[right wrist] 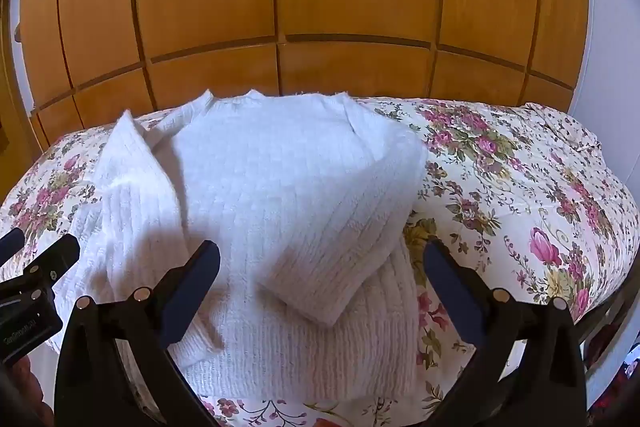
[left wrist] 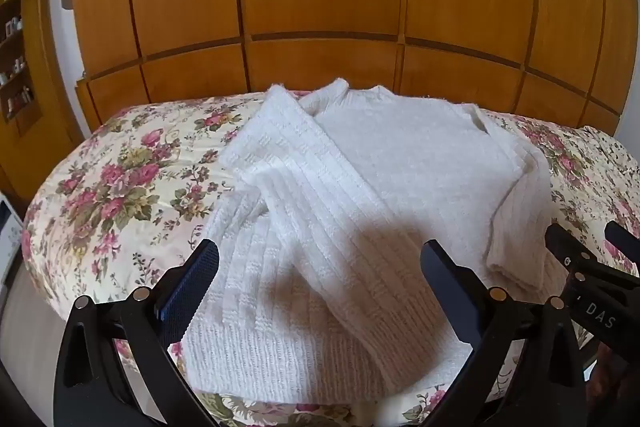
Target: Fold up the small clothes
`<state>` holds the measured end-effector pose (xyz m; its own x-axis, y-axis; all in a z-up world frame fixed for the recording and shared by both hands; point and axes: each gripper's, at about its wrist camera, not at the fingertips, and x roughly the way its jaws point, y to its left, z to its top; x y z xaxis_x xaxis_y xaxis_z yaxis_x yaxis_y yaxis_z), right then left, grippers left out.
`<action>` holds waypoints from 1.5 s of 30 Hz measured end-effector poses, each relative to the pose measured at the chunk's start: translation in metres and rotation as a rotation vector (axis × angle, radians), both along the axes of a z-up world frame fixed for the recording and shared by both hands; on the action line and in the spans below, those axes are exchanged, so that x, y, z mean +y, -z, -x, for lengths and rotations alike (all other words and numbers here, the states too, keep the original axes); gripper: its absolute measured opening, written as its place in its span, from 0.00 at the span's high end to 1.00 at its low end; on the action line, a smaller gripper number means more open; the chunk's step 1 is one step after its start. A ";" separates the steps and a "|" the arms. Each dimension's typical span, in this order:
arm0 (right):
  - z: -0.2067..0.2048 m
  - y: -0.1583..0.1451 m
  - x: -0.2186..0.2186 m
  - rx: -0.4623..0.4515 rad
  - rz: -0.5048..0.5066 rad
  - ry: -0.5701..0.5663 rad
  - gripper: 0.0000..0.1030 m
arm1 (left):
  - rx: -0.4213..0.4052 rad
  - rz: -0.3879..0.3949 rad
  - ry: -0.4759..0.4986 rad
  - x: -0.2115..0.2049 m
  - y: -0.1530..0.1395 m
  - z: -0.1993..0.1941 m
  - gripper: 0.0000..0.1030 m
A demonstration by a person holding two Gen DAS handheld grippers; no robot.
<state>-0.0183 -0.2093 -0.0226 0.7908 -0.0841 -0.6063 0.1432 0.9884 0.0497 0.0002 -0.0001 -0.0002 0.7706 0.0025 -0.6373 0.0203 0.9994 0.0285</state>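
A white knitted sweater (left wrist: 360, 195) lies flat on the floral bedspread (left wrist: 120, 179), hem toward me, both sleeves folded in over the body. It also shows in the right wrist view (right wrist: 280, 207). My left gripper (left wrist: 320, 267) is open and empty, hovering above the hem, its fingers (left wrist: 192, 287) straddling the folded left sleeve. My right gripper (right wrist: 320, 267) is open and empty above the hem on the right side, over the folded right sleeve cuff (right wrist: 320, 291). Each gripper shows at the edge of the other's view: the right one (left wrist: 584, 259), the left one (right wrist: 40, 259).
The bed (right wrist: 520, 187) runs up to a wooden wardrobe (left wrist: 320, 7) at the back. A shelf unit (left wrist: 16, 67) with small bottles stands at the far left. The bed's near edge lies just below the sweater hem.
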 end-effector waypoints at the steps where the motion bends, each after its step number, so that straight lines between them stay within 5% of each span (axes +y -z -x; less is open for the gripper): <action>1: 0.000 0.000 -0.001 -0.001 0.001 0.000 0.02 | 0.003 -0.002 -0.003 0.000 0.000 0.000 0.03; 45: -0.007 0.006 -0.011 0.028 -0.014 0.015 0.02 | 0.084 0.069 0.039 0.006 0.018 -0.009 0.03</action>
<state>-0.0108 -0.2204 -0.0282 0.7724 -0.0872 -0.6292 0.1593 0.9855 0.0589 0.0093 0.0059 -0.0187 0.7133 -0.0727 -0.6971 0.0591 0.9973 -0.0436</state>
